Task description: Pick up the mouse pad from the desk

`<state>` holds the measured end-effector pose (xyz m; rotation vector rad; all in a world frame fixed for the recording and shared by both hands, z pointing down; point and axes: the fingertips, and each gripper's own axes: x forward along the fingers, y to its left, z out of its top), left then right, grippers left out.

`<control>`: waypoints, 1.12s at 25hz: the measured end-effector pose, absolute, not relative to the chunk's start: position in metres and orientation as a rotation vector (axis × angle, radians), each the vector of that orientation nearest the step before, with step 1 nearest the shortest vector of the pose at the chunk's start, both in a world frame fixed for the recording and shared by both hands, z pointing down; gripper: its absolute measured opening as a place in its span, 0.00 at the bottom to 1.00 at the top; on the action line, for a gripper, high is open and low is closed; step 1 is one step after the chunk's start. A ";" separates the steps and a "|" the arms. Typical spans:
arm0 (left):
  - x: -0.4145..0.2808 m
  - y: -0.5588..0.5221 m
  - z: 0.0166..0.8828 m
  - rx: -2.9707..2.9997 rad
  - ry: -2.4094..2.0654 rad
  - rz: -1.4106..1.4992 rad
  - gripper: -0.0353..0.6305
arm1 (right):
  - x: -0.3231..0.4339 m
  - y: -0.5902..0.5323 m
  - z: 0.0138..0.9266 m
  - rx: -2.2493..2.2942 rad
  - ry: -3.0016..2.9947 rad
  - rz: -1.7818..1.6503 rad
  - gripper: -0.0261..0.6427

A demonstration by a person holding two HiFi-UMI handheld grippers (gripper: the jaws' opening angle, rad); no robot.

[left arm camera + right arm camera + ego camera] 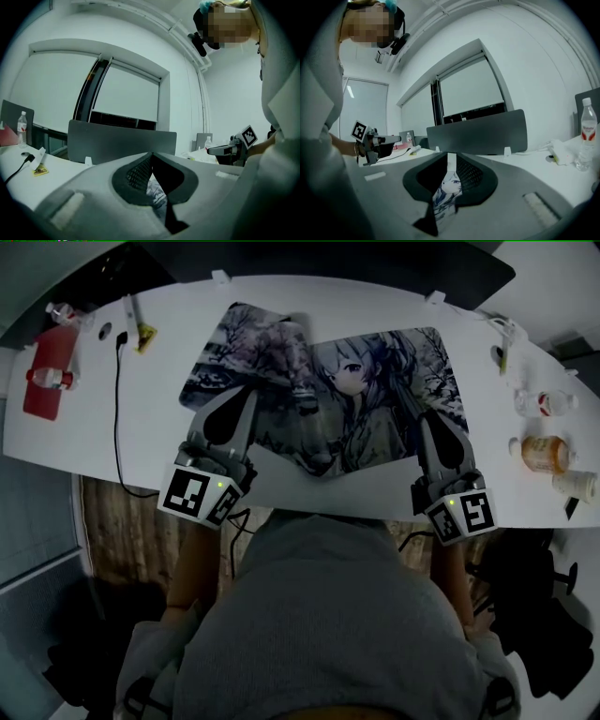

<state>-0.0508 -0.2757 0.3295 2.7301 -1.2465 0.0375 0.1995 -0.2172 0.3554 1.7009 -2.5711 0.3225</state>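
White bench (375, 306) fills the head view, and the pad (375, 390) sprawls across its centre, buckled along the middle. Left gripper (246, 392) bites the pad's 7 o'clock corner, jaws clamped tight on it. Right gripper (424, 416) pinches the 5 o'clock corner, the printed face squeezed between its jaws. Bottles (544, 452) stand at 3 o'clock, and a cable (117, 409) trails at 9 o'clock.
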 end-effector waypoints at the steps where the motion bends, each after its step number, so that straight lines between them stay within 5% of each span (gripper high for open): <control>1: -0.052 -0.276 0.337 2.731 -1.234 0.069 0.05 | 0.198 -0.217 0.364 1.662 -2.566 0.326 0.12; 6: -0.054 -0.269 0.389 2.735 -1.043 0.281 0.36 | 0.192 -0.211 0.416 1.437 -2.521 0.395 0.31; 9: -0.060 -0.264 0.417 2.711 -0.996 0.430 0.45 | 0.197 -0.209 0.451 1.386 -2.432 0.473 0.45; 16: -0.074 -0.250 0.486 2.637 -0.917 0.749 0.60 | 0.198 -0.192 0.513 1.176 -2.247 0.520 0.66; 28: -0.081 -0.232 0.555 2.520 -0.684 1.125 0.67 | 0.199 -0.190 0.550 1.053 -2.114 0.555 0.76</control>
